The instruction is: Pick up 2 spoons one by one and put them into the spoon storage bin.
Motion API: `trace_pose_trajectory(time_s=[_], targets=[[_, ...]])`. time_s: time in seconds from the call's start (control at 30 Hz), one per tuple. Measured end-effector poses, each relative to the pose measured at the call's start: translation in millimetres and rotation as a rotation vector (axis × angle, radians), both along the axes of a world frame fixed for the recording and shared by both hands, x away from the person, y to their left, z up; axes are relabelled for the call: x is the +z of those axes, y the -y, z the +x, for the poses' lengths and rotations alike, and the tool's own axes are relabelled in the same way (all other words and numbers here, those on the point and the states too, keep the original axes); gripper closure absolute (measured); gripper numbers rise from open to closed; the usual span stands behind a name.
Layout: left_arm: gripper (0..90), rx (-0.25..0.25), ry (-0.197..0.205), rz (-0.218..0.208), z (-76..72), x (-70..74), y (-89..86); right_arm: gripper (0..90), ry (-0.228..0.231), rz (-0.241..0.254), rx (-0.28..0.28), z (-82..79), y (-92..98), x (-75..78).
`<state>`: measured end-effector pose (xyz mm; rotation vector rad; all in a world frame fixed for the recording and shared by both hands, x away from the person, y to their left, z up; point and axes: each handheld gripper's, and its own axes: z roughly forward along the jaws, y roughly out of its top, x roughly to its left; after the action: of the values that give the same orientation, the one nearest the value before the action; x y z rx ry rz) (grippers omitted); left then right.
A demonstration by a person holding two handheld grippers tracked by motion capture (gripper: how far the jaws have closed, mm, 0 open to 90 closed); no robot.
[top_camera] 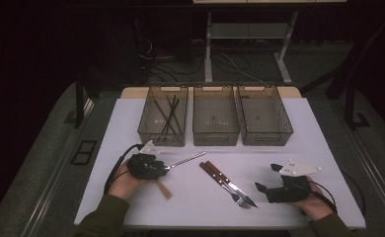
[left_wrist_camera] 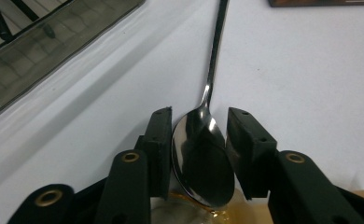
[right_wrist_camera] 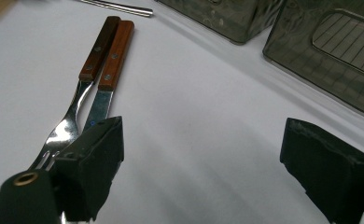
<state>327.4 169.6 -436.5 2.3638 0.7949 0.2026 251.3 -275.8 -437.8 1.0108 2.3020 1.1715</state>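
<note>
A metal spoon (top_camera: 185, 160) lies on the white table (top_camera: 289, 128) left of centre. Its bowl (left_wrist_camera: 201, 158) sits between the jaws of my left gripper (left_wrist_camera: 199, 112), whose pads rest against both sides of the bowl. In the high view the left gripper (top_camera: 165, 168) is low over the table. A fork (right_wrist_camera: 73, 116) and a knife (right_wrist_camera: 115, 51), both with wooden handles, lie side by side near the middle. My right gripper (right_wrist_camera: 203, 126) stands wide open just right of their tips, with nothing between its fingers; in the high view it (top_camera: 266, 177) is at the front right.
Three smoky plastic bins stand in a row at the back: the left bin (top_camera: 142, 123) holds several dark sticks, while the middle bin (top_camera: 216, 136) and the right bin (top_camera: 285, 123) look empty. A light wooden piece (top_camera: 163, 189) pokes out from under the left gripper.
</note>
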Motion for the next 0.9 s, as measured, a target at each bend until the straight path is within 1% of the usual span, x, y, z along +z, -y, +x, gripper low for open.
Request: trace_pose_trajectory(time_s=[0.07,0.2,0.3,0.4,0.43,0.53,0.6,0.63,0.73,0.8,0.9], targets=[[64.3,0.0,0.008,0.005,0.2,0.4,-0.1,13.6,0.0,-0.001,0.0,-0.1,-0.1,0.0],[68.5,0.013,0.008,0.001,-0.6,1.2,0.0,13.6,0.002,-0.003,0.002,-0.1,-0.1,0.0],[72.0,0.008,0.018,0.01,-1.0,2.6,-0.1,13.5,0.001,-0.002,0.002,-0.1,-0.1,0.1],[76.3,0.01,0.027,0.002,-1.5,4.1,-0.1,13.5,0.002,-0.004,0.002,-0.1,-0.2,0.0],[77.5,0.005,0.027,0.003,-1.5,4.7,-0.5,13.5,0.002,-0.004,0.002,-0.1,-0.2,0.1],[80.9,0.006,0.023,-0.013,-2.2,6.0,-0.8,13.5,0.002,-0.004,0.002,-0.1,-0.2,0.0],[83.5,-0.005,0.02,-0.025,-1.7,7.0,-1.7,13.6,0.002,-0.004,0.002,-0.1,-0.2,0.0],[84.4,-0.001,0.017,-0.027,-2.4,7.3,-1.3,13.6,0.002,-0.004,0.002,-0.1,-0.2,0.1],[85.8,-0.006,0.016,-0.035,-2.4,7.7,-0.6,13.6,0.002,-0.004,0.003,-0.1,-0.2,0.0],[86.4,-0.01,0.017,-0.033,-2.4,8.3,-0.2,13.5,0.002,-0.004,0.003,-0.1,-0.2,0.1],[86.6,-0.001,0.008,-0.042,-1.8,8.3,-0.6,13.6,0.001,-0.003,0.002,-0.2,0.0,0.2]])
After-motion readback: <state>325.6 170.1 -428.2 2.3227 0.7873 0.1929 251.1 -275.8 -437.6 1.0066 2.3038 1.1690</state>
